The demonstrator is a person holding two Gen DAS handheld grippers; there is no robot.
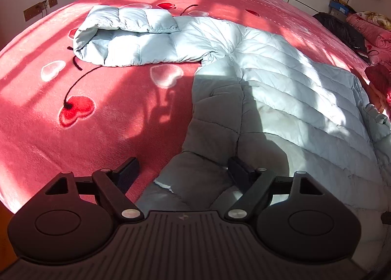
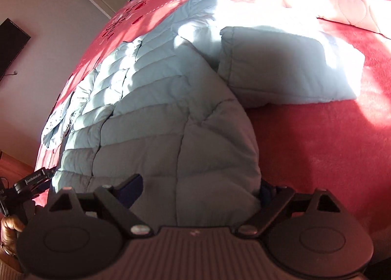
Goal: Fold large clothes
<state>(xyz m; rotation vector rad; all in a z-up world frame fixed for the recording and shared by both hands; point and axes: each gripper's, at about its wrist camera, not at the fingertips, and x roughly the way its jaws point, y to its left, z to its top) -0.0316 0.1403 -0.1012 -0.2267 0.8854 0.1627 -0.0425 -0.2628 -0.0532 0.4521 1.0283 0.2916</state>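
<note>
while spread on blanket [image 1: 102, 133], jacket [image 1: 281, 89]

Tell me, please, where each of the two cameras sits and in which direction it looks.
Left wrist: on the left tool, looking across the red bed cover along the pale blue puffer jacket to its outstretched sleeve; only the open tool shows.
Right wrist: on the right tool, looking over the jacket to its other sleeve; a hand and the left tool show at the left edge.
Shared: the jacket and bed cover.
</note>
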